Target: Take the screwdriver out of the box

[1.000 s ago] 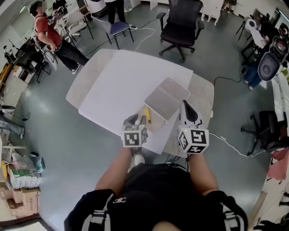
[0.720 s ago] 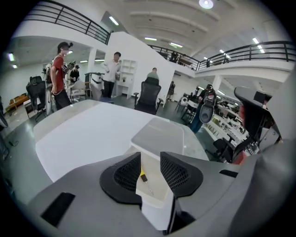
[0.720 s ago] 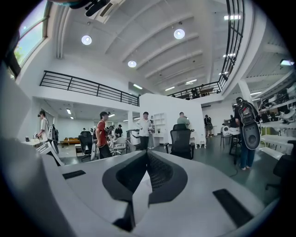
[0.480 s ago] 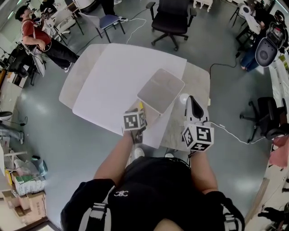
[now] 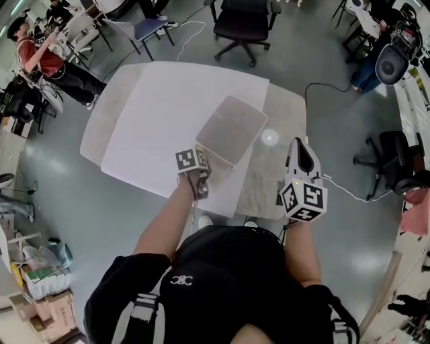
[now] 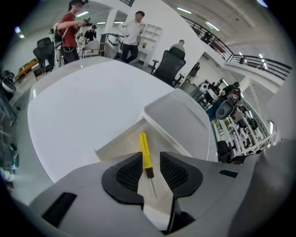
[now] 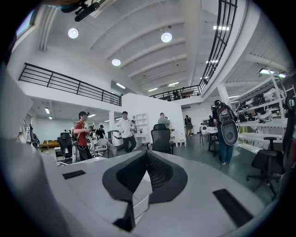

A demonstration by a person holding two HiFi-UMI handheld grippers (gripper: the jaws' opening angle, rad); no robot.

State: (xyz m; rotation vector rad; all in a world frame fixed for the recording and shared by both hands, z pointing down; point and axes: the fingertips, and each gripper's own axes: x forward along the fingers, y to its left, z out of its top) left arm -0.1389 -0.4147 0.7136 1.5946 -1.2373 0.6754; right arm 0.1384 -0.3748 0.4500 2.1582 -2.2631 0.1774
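Note:
In the left gripper view a screwdriver (image 6: pixel 145 150) with a yellow handle and a thin metal shaft lies in a shallow white box (image 6: pixel 119 144). The box's grey lid (image 6: pixel 181 121) is swung open behind it. My left gripper (image 6: pixel 150 158) hangs just over the box, open, one jaw on each side of the screwdriver's black collar and not touching it. In the head view its marker cube (image 5: pixel 190 160) covers the screwdriver, beside the open lid (image 5: pixel 232 129). My right gripper (image 5: pixel 299 149) is held off to the right over the table's edge, shut and empty.
The box sits near the front edge of a white table (image 5: pixel 168 107). Office chairs (image 5: pixel 242 20) stand beyond it, and a cable (image 5: pixel 336 191) runs on the floor at right. A person in a red shirt (image 5: pixel 40 57) sits at far left.
My left gripper has moved forward and down over the box, and now covers the screwdriver in the head view. My right gripper has drifted right, away from the box.

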